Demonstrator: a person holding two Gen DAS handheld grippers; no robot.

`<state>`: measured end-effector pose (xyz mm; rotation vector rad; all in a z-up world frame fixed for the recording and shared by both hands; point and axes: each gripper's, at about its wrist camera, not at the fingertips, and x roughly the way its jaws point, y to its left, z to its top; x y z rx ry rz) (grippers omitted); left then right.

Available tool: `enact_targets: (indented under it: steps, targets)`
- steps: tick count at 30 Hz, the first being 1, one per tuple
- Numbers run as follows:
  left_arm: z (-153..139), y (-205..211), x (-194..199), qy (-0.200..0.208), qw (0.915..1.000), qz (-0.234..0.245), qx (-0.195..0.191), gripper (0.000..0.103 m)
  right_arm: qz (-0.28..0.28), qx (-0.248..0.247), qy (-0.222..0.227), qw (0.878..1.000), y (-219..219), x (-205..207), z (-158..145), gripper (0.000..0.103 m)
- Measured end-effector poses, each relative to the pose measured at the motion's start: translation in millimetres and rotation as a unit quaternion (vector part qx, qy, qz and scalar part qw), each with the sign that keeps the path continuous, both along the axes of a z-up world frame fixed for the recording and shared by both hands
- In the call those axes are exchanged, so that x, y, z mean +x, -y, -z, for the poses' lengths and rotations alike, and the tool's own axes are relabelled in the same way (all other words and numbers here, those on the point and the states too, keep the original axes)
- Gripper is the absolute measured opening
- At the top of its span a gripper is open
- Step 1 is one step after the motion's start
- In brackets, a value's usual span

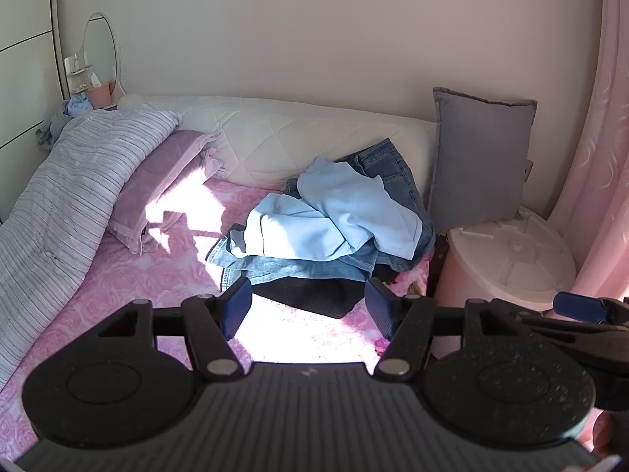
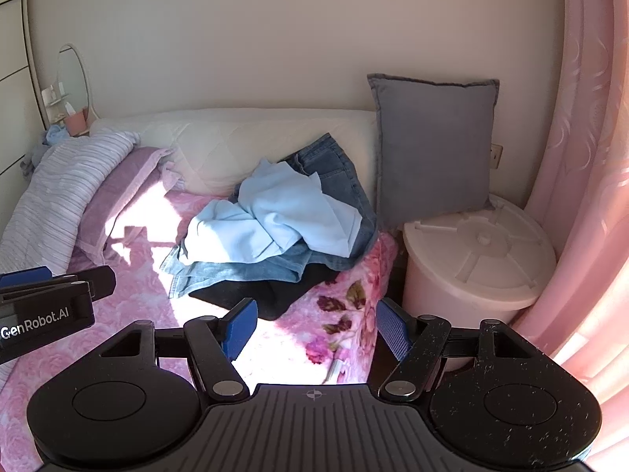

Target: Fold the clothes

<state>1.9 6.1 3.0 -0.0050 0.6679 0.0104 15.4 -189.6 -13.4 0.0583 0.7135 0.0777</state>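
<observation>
On the pink bedspread point(image 1: 129, 275), the light-blue sweatshirt point(image 1: 334, 212) looks soft (limp); I'd pinch its hem, left gripper point(image 1: 308, 306) and right gripper point(image 2: 314, 328) both spread, empty.

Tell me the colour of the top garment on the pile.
Light blue top garment, clearest in the left wrist view.
</observation>
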Motion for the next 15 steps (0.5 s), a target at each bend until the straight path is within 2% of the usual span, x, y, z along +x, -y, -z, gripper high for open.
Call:
enact_targets:
  steps: [6, 12, 15]
  targets:
    - [4, 4, -1, 0.005, 1.0, -0.001, 0.005, 0.06, -0.001, 0.002, 0.0, 1.0, -4, -1, 1, 0.07]
    - [12, 17, 1, 0.004, 1.0, -0.001, 0.005, 0.06, -0.002, 0.004, -0.001, 1.0, 15, -3, 3, 0.071]
    - [15, 20, 1, 0.003, 1.0, -0.003, 0.003, 0.06, -0.001, -0.002, -0.002, 1.0, 4, -2, 0, 0.071]
